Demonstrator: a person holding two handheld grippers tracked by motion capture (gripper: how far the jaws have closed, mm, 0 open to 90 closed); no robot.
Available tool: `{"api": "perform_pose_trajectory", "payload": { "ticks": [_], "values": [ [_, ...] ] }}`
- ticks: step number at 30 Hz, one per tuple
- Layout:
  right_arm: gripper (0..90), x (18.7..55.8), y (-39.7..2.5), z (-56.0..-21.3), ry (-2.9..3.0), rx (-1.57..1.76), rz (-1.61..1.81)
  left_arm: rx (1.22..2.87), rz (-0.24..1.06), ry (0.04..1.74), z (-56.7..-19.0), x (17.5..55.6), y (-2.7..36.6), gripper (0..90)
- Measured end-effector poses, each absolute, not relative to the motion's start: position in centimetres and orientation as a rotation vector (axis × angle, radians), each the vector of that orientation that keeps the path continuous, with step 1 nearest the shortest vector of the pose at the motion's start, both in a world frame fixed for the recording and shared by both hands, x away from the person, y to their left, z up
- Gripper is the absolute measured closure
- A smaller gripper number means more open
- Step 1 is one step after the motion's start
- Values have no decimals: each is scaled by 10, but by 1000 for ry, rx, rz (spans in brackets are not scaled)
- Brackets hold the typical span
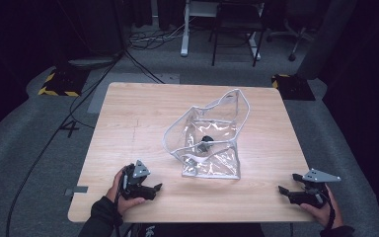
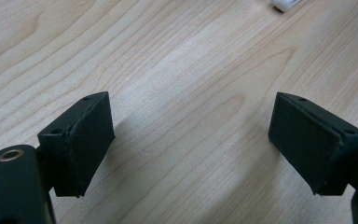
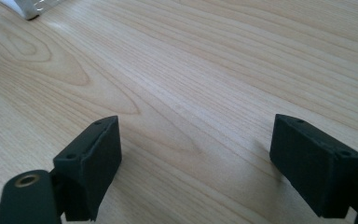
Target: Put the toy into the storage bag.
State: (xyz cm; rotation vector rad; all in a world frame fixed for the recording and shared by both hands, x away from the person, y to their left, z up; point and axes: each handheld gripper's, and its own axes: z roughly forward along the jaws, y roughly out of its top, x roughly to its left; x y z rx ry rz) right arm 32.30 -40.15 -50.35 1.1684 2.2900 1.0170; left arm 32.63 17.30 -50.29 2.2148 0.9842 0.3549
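While both grippers rest with jaws apart and empty at the frame's lower edge, we note the clear bag [image 1: 208, 138] lies mid-table, up-right of the left gripper [image 1: 154, 189], which sits nearer than the right gripper [image 1: 282, 190].

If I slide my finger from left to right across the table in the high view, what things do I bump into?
Left gripper → clear plastic bag with a small dark thing inside → right gripper, all on the wooden table.
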Motion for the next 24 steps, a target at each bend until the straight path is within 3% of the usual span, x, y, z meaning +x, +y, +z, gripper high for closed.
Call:
{"api": "perform_pose_trajectory", "payload": {
  "ticks": [24],
  "values": [
    [171,322,-403,-503,2285,1180,1019,2217,347,984,-503,327,173,142]
  ]
}}
